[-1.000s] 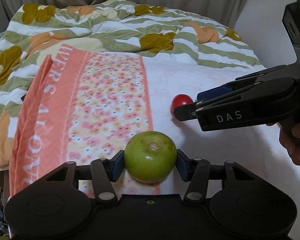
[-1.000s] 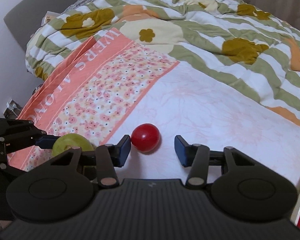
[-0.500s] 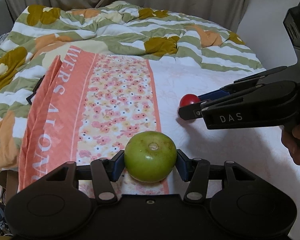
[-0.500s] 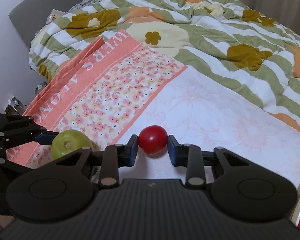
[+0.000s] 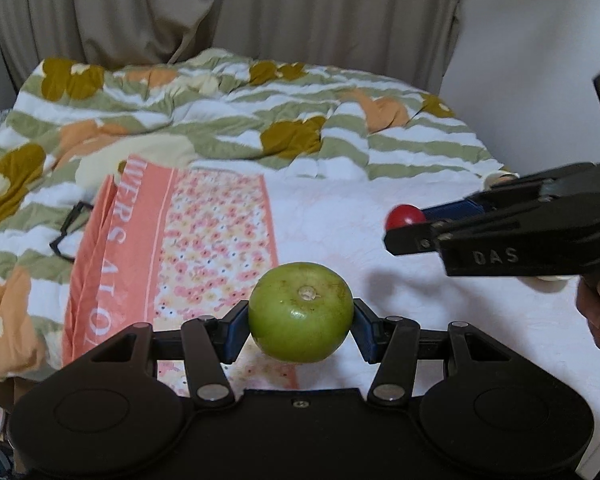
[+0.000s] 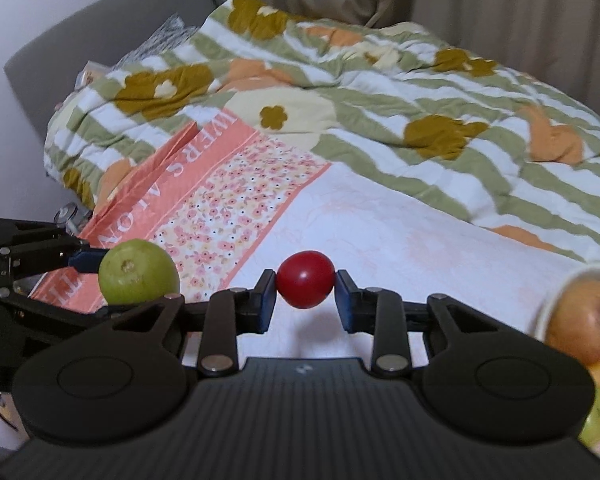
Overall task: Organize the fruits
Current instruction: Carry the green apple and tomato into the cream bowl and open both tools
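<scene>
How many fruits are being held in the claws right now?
2. A green fruit is clamped in the left claw, and a small red fruit in the right claw. More fruit sits in a container at the right edge, partly cut off.

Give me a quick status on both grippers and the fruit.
Left gripper shut on green fruit. Right gripper shut on red tomato. Both off the bed. Nothing in the way.
</scene>
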`<act>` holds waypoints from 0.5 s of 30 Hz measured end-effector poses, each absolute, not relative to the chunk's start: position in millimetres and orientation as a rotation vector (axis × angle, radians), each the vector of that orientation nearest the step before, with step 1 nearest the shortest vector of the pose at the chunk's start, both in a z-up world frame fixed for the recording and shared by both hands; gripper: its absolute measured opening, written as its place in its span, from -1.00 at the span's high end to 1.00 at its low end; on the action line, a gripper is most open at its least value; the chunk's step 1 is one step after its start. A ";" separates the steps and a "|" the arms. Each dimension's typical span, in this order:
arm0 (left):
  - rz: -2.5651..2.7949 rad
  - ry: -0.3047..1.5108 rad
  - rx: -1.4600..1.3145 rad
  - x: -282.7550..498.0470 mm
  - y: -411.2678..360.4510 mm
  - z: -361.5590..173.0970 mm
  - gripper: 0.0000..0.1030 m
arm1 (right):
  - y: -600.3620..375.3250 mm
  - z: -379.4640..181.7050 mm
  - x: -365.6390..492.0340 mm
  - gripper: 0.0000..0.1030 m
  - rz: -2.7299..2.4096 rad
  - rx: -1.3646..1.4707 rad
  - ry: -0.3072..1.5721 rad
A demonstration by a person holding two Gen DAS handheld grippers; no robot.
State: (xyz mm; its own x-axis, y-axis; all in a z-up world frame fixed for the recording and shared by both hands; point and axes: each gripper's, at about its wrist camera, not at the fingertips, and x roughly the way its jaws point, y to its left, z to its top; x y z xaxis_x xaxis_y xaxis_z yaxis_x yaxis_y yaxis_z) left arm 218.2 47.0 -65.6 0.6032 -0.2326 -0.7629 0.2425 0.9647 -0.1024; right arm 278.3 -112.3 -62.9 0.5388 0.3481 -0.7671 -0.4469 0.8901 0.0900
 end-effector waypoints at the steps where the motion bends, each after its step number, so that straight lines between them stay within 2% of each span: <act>1: -0.274 0.871 0.016 214.0 44.4 -61.6 -0.11 | -116.4 -58.9 272.2 0.09 0.465 -0.116 0.877; 15: -0.211 0.739 0.025 143.3 -13.0 -11.2 -0.11 | -185.3 -4.4 165.5 0.09 0.464 -0.064 0.750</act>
